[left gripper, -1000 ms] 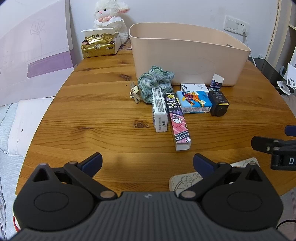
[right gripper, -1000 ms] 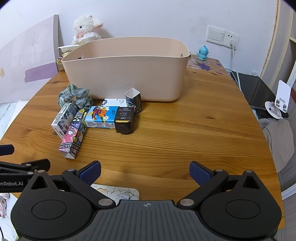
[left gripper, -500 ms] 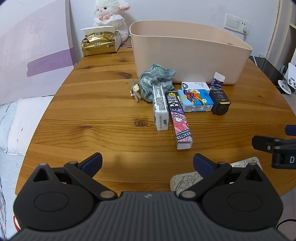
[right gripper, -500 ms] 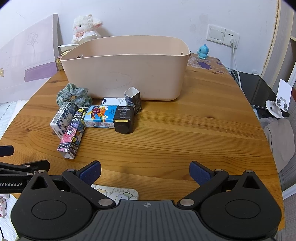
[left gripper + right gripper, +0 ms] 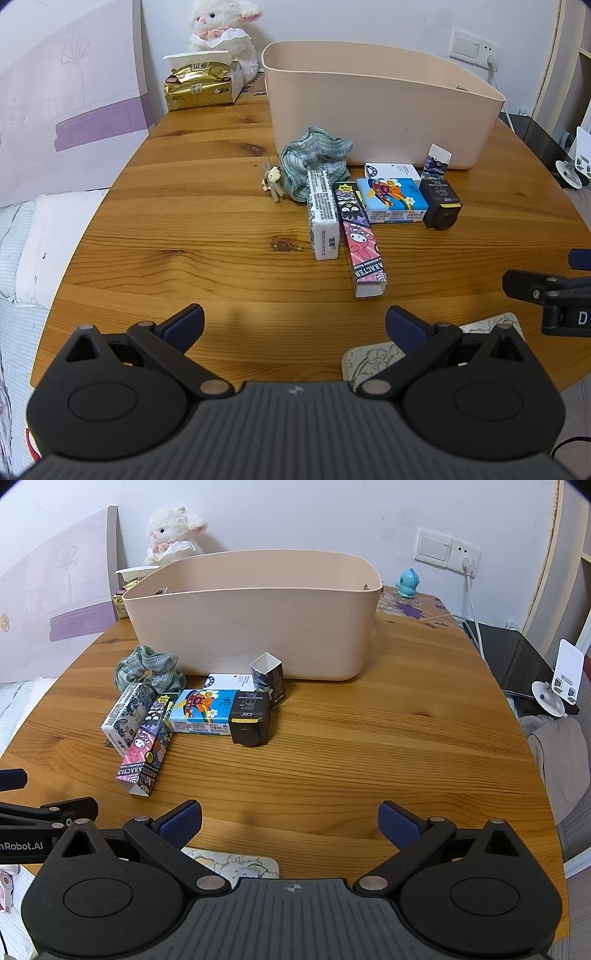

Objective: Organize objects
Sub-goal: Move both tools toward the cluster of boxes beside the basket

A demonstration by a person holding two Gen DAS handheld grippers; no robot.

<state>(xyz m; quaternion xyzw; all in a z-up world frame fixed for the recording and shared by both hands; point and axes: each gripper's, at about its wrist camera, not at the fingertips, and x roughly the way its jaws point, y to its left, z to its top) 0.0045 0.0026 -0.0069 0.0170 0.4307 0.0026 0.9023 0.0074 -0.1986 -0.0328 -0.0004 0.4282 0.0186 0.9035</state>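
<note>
A beige plastic bin (image 5: 380,110) (image 5: 255,616) stands at the back of the round wooden table (image 5: 207,236). In front of it lie a green checked scrunchie (image 5: 314,158) (image 5: 147,668), a small bear charm (image 5: 272,177), a white patterned box (image 5: 323,214) (image 5: 127,716), a pink character box (image 5: 362,243) (image 5: 146,746), a blue cartoon box (image 5: 391,199) (image 5: 203,710), a black box (image 5: 441,203) (image 5: 251,718), a white card box (image 5: 391,170) and a small open dark box (image 5: 269,681). My left gripper (image 5: 293,321) and right gripper (image 5: 290,821) are both open and empty, near the table's front edge.
A gold tissue pack (image 5: 201,86) and a plush lamb (image 5: 221,33) sit at the back left. A patterned coaster (image 5: 373,358) (image 5: 236,862) lies at the front edge. A blue figurine (image 5: 406,583) stands at the back right. A bed (image 5: 22,236) is on the left.
Both grippers have drifted slightly; the objects sit a little lower in the left view and a little left in the right view. Nothing was taken hold of.
</note>
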